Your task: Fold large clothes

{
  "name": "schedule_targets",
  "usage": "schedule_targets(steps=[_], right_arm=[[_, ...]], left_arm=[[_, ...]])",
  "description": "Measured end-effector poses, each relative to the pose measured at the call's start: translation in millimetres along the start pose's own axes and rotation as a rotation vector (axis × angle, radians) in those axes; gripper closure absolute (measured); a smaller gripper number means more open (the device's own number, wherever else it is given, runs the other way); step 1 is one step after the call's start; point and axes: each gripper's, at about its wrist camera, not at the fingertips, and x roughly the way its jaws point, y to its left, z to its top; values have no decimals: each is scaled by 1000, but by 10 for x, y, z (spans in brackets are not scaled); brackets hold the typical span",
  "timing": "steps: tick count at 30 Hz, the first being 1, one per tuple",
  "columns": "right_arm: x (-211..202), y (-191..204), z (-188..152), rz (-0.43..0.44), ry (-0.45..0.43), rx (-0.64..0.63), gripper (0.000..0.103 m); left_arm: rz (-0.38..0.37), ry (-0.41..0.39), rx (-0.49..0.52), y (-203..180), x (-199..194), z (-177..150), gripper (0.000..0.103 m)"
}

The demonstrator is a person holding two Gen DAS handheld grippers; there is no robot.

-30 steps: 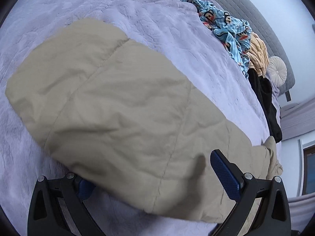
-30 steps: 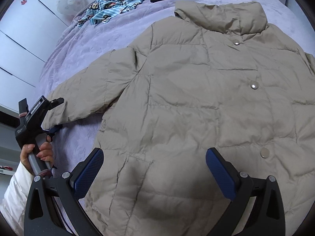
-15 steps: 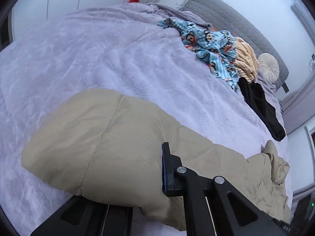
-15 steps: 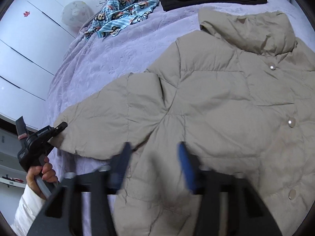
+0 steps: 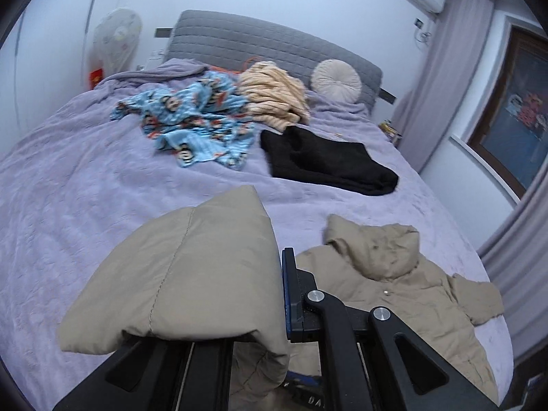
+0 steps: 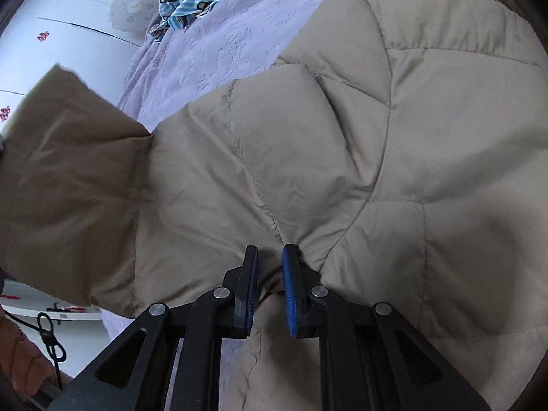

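A second ago both our tongs gaped over the flat beige jacket (image 5: 404, 294) on the purple bed (image 5: 68, 188); now our left gripper (image 5: 274, 308) has clamped the sleeve (image 5: 191, 260) and lifted it clear. Our right gripper (image 6: 270, 284) has narrowed onto a pinch of fabric near the armpit seam. We judge the sleeve fold inward has begun.

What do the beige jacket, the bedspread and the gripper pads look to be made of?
Jacket: probably a thin, matte woven synthetic shell over puffy filling, judging by the stitched quilt lines and soft bulges.
Bedspread: likely plush lilac fleece or velvet, with a faint embossed pattern and fuzzy sheen.
Pads: blue, finely ridged, probably rubber or plastic, on black frames that look like hard plastic.
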Motion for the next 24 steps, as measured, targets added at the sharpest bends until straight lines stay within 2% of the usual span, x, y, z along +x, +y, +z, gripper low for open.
schedule_targets(steps=[3, 7, 11, 14, 16, 17, 20, 21, 22, 24], right_arm=[[-396, -144, -70, 18, -26, -5, 87], [-1146, -602, -198, -86, -134, 1, 87], [-1850, -1259, -348, -218, -231, 82, 87], [-2152, -1723, -454, -271, -247, 162, 87], [-2243, -1971, -505, -273, -245, 207, 87], [-2241, -2039, -530, -258, -247, 224, 87], [-2192, -2098, -513, -229, -255, 229, 87], [-2176, -2091, -502, -226, -257, 231, 87], [-2145, -2072, -470, -222, -259, 236, 87], [-2258, -2145, -559, -214, -264, 240, 87]], left_arm=[[-96, 46, 74, -728, 278, -10, 94], [-170, 149, 223, -1729, 734, -295, 94], [-122, 270, 354, -2328, 1256, -895, 94], [-47, 376, 412, -2404, 1612, -1297, 94], [-6, 401, 435, -2410, 1692, -1465, 93], [13, 401, 445, -2414, 1703, -1507, 87], [63, 386, 463, -2412, 1646, -1504, 57], [76, 375, 467, -2395, 1614, -1477, 25], [78, 355, 460, -2402, 1553, -1448, 8], [84, 300, 453, -2356, 1348, -1378, 8]])
